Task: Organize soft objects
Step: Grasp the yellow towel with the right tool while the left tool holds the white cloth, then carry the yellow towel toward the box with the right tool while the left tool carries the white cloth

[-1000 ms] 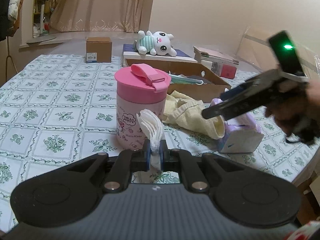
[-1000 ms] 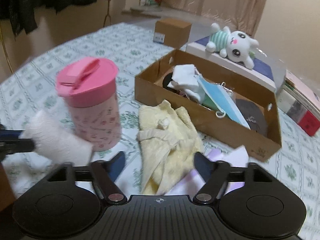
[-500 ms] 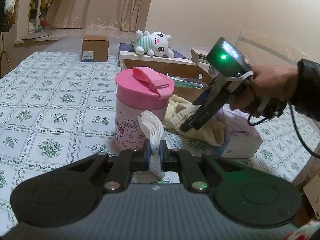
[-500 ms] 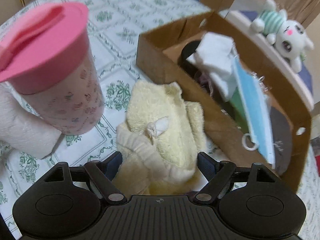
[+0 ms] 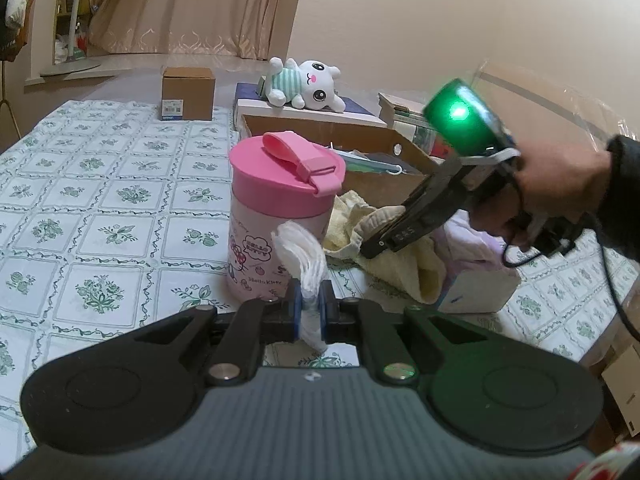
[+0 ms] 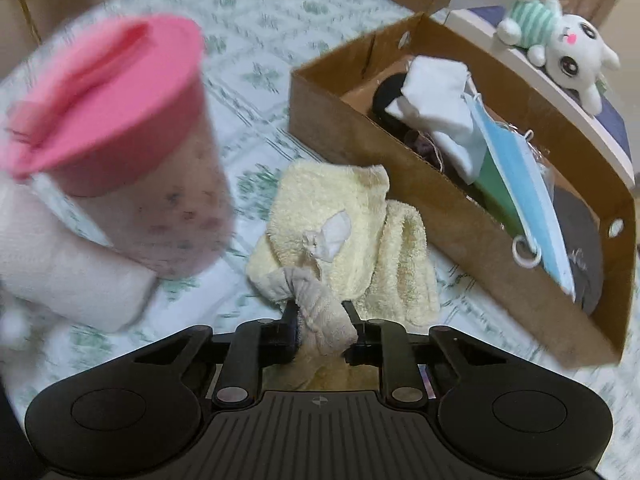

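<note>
A stack of white cotton pads (image 5: 303, 264) is clamped in the left claw (image 5: 308, 309), just before the pink cup (image 5: 280, 216). Beside that cup, the right claw (image 6: 320, 322) has just been closing, seemingly pinching the yellow towel (image 6: 352, 220).

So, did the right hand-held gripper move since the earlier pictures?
Yes. In the left wrist view, the right hand-held gripper came down toward the pink plastic cup, and its jaws have just been closing on the yellow towel.
</note>
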Demonstrator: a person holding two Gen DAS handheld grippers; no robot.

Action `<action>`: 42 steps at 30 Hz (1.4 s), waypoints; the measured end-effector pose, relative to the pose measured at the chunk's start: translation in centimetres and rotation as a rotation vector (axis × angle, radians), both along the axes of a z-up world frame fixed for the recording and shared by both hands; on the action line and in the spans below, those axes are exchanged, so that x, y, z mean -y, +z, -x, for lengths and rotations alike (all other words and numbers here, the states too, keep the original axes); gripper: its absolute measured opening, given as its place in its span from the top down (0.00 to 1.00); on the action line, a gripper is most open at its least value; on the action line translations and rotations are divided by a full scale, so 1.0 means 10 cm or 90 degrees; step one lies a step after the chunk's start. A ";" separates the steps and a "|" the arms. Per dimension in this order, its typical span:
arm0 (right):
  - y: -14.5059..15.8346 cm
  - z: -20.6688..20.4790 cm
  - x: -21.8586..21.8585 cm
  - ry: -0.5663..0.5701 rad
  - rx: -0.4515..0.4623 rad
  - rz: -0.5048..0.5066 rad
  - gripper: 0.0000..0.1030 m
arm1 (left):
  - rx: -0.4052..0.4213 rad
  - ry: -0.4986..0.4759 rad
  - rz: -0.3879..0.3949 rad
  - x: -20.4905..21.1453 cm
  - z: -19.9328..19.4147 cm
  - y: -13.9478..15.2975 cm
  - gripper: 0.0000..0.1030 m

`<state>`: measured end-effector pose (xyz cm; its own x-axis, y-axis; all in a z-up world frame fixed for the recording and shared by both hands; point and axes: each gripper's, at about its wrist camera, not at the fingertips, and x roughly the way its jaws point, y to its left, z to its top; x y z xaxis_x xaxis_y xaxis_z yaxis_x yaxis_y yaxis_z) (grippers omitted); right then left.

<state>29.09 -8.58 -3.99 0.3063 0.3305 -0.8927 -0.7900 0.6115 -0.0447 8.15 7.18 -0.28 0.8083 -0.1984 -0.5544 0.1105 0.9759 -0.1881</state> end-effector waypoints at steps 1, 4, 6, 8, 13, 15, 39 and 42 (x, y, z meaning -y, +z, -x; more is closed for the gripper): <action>0.03 0.07 0.03 -0.008 -0.001 -0.018 0.80 | 0.001 0.001 0.000 0.00 0.01 0.01 0.93; 0.16 0.31 0.19 -0.052 -0.006 -0.086 0.80 | 0.006 0.006 -0.005 0.01 0.07 0.05 0.93; 0.22 0.46 0.29 -0.090 -0.013 -0.130 0.80 | 0.007 0.008 -0.004 0.01 0.10 0.07 0.93; 0.27 0.65 0.42 -0.131 -0.020 -0.176 0.81 | 0.009 0.009 -0.006 0.02 0.13 0.10 0.93; 0.38 1.06 0.71 -0.210 -0.017 -0.257 0.81 | 0.020 0.008 -0.009 0.06 0.21 0.21 0.93; 0.42 1.21 0.84 -0.235 -0.014 -0.281 0.81 | 0.023 0.003 -0.012 0.10 0.25 0.25 0.93; 1.11 2.01 2.04 -0.352 0.097 -0.394 0.82 | 0.073 -0.068 -0.039 0.64 0.19 0.62 0.93; 1.19 2.00 2.15 -0.360 0.119 -0.382 0.82 | 0.084 -0.082 -0.048 0.69 0.15 0.68 0.93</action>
<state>9.09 -30.13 7.86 0.6934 0.4846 -0.5332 -0.3693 0.8745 0.3145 6.67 0.25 6.49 0.8453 -0.2665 -0.4630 0.2542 0.9629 -0.0902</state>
